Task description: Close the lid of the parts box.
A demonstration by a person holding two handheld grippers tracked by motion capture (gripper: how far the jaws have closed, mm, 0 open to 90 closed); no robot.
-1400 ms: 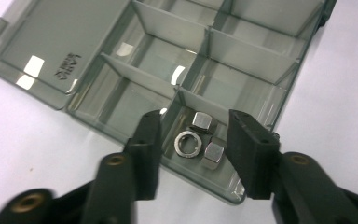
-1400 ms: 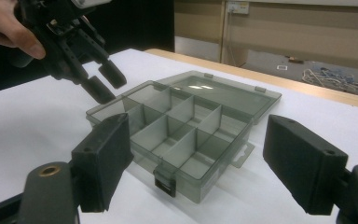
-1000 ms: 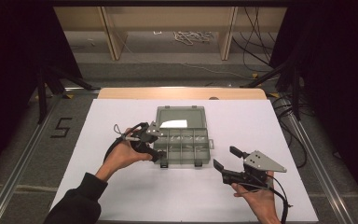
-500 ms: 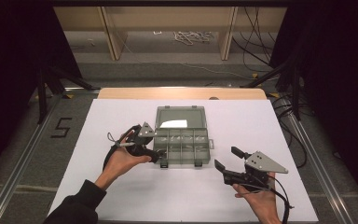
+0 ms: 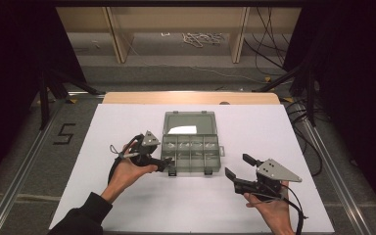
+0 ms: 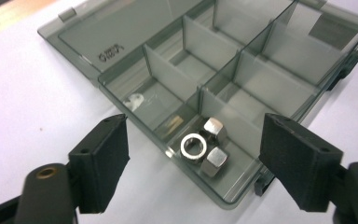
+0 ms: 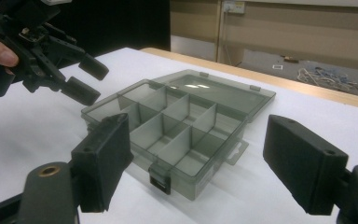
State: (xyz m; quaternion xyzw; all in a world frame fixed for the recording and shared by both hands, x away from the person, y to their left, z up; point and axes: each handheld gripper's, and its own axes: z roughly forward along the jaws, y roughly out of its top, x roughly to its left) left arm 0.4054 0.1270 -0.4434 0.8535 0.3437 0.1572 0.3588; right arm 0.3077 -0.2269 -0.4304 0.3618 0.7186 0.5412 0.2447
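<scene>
- My left gripper (image 5: 168, 168) hangs released at the near-left corner of the organizer box (image 5: 192, 147), above three nuts (image 6: 204, 147).
- My right gripper (image 5: 238, 167) gapes empty, right of it.

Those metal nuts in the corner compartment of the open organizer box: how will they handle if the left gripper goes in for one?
The nuts look smooth and shiny, so probably slippery between the flat pads. They lie bunched and touching, so nudging one likely shifts the others. Small solid metal: stiff, probably heavy for size. The left gripper is open wider than the compartment; the box walls may block it.
</scene>
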